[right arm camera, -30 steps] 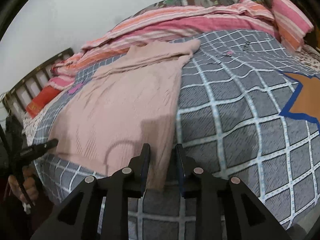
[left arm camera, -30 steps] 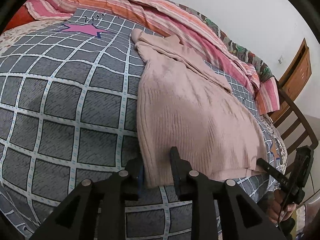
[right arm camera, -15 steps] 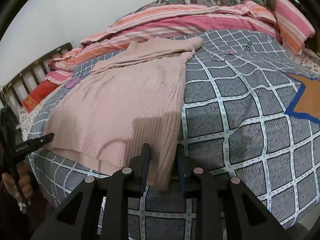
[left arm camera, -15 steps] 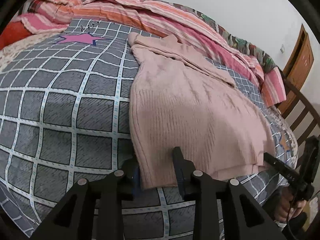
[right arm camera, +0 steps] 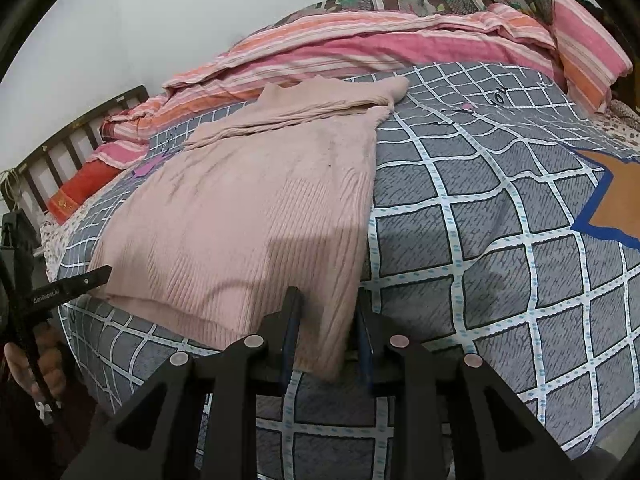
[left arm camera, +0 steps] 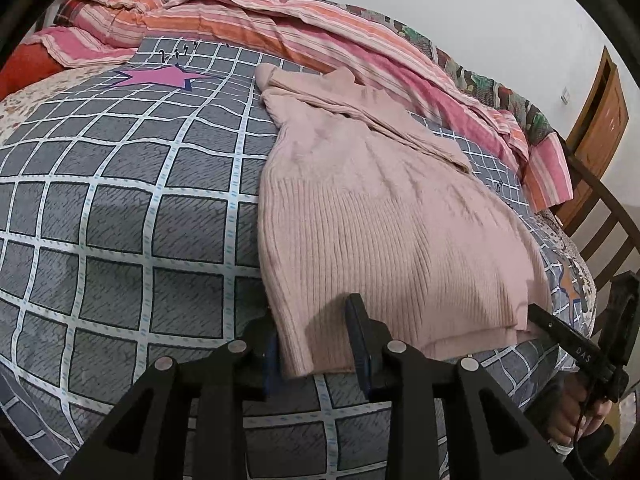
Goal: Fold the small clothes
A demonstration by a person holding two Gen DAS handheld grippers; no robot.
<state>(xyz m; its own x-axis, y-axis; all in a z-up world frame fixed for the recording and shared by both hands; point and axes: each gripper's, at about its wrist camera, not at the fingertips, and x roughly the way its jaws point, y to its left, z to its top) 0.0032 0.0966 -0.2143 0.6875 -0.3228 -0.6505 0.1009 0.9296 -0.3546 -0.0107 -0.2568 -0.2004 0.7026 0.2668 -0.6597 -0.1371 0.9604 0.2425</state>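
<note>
A pale pink ribbed sweater lies flat on the grey checked bedspread, its sleeves folded across the top, its hem toward me. My left gripper is open, its fingers on either side of the hem's left corner. My right gripper is open, its fingers on either side of the hem's right corner. The sweater also shows in the right wrist view. Each gripper shows in the other's view, the right one at the hem's far corner and the left one likewise.
The grey checked bedspread covers the bed. A striped pink and orange quilt is bunched along the wall behind the sweater. A wooden bed rail and a door stand at the right. An orange star patch marks the bedspread.
Both grippers have come in slightly lower and closer along the hem, and their fingers now stand a little wider around the corners. The sweater has not moved.
</note>
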